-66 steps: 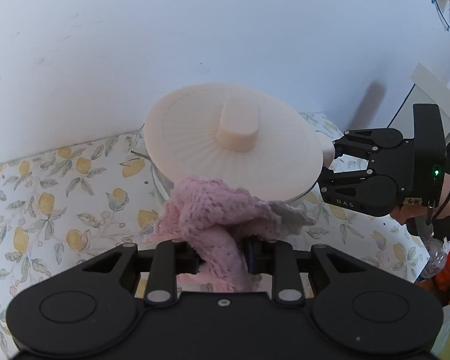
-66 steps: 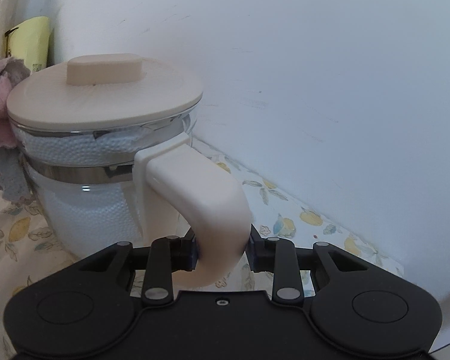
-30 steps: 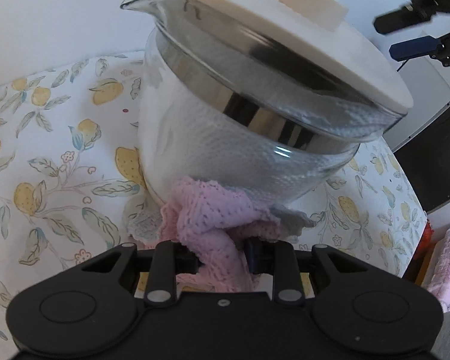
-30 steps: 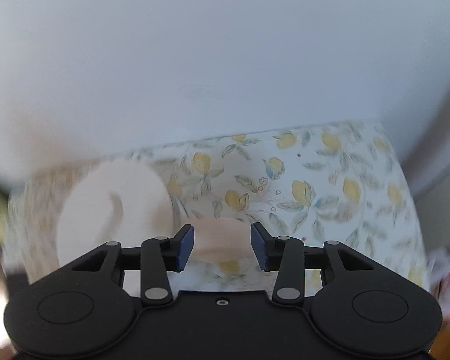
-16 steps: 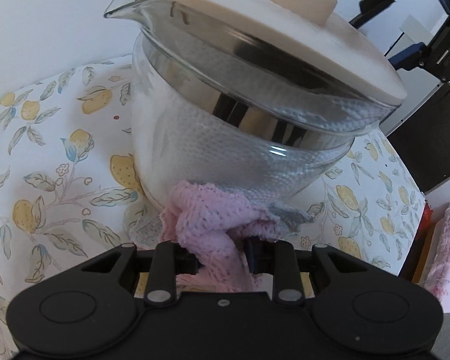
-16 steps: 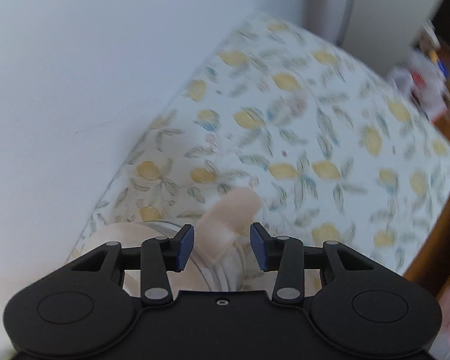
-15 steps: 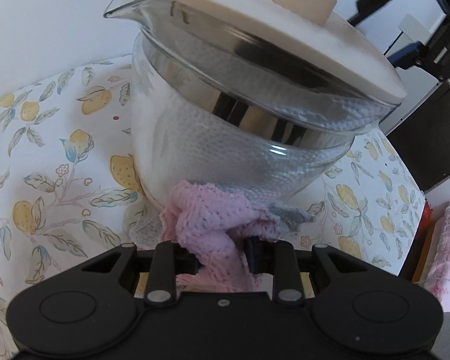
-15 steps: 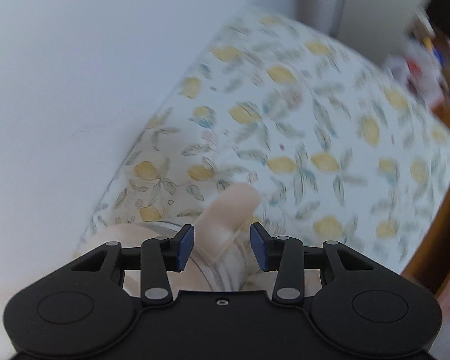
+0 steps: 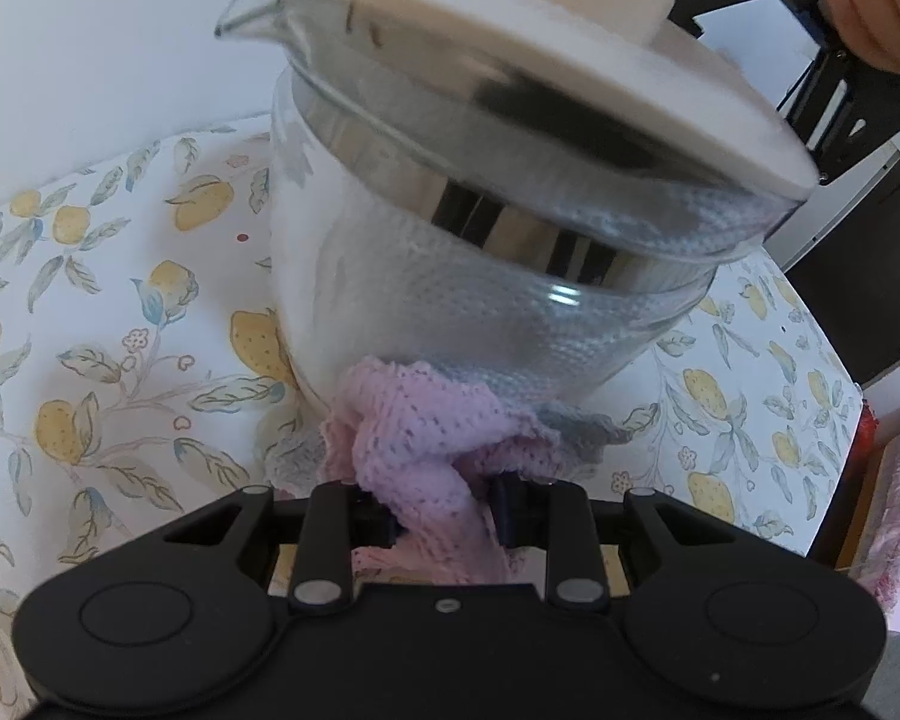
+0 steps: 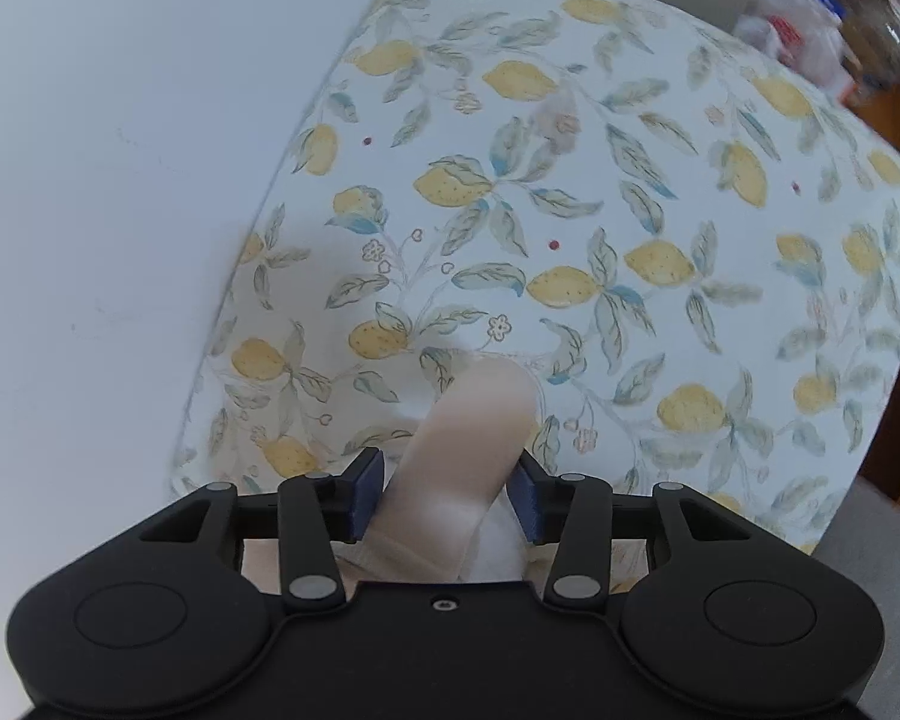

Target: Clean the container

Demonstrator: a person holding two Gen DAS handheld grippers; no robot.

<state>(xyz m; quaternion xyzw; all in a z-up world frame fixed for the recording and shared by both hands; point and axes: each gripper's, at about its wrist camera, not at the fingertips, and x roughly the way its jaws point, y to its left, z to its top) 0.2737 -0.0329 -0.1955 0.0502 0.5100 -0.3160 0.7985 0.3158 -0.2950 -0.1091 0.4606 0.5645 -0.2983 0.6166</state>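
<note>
Container, here a single glass jug (image 9: 498, 276) with a steel band, a pour spout and one cream lid (image 9: 546, 72) sitting on top, is standing on the lemon-print tablecloth (image 9: 108, 336) near the table's back edge, close to the white wall (image 9: 102, 36); it is filling most of the left wrist view. One cloth is in play, a pink knitted cleaning cloth (image 9: 432, 450) with a grey edge, and it is pressing against the jug's lower wall just above the tabletop. The left gripper (image 9: 444, 516) is clamping that cloth tightly between its fingers. The right gripper (image 10: 447, 501) is pointing steeply down over the jug's cream handle (image 10: 468, 444); its jaws have just been opening, the handle is sitting between them, and a thin gap is showing on each side, so I am judging the handle as not pinched. A person's hand (image 9: 882, 6) is showing at the top right corner of the left view, holding that second tool. The step in hand looks like wiping the jug's outer wall, with the right side getting set to steady it. Next, the right fingers would need to close on the handle so the jug is not sliding or tipping while the cloth is rubbing around the glass; the loose lid could shift if the jug tilts.
</note>
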